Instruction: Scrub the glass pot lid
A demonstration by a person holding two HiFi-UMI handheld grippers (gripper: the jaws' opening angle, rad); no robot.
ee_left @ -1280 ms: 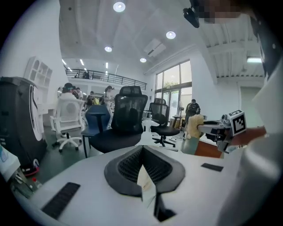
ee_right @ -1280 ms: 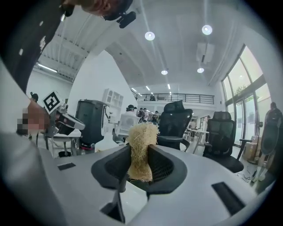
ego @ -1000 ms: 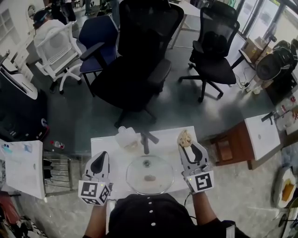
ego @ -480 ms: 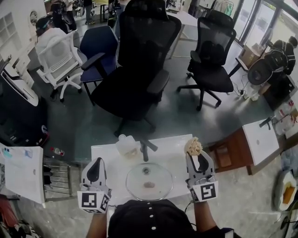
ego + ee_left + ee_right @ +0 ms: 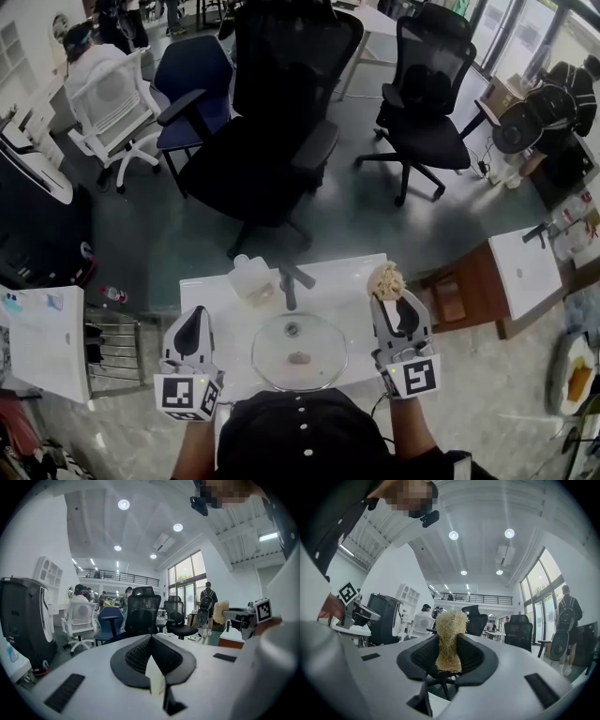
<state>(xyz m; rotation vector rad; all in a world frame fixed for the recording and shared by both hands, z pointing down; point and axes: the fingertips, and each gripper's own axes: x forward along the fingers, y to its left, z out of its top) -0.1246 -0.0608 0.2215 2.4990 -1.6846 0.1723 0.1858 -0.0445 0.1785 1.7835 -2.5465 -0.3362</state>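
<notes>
We note the glass lid (image 5: 298, 352) flat on the table (image 5: 349, 279) between our 2 grippers: stiff, slippery, breakable, best steadied by its knob (image 5: 293, 329); left gripper (image 5: 194, 319) closed empty, right gripper (image 5: 388, 298) pinching a soft scrubber (image 5: 385, 278).

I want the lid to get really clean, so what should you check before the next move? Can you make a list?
1. Scrubber pinched in the right claw: ok.
2. Glass lid lying flat on the table, knob up: ok.
3. Brown spot to scrub is in plain view on the lid: ok.
4. Scrubber touching the lid: not ok, it is held apart, off to the lid's right.
5. Left claw steadying the lid: not ok, it is shut, empty and beside the lid.
</notes>
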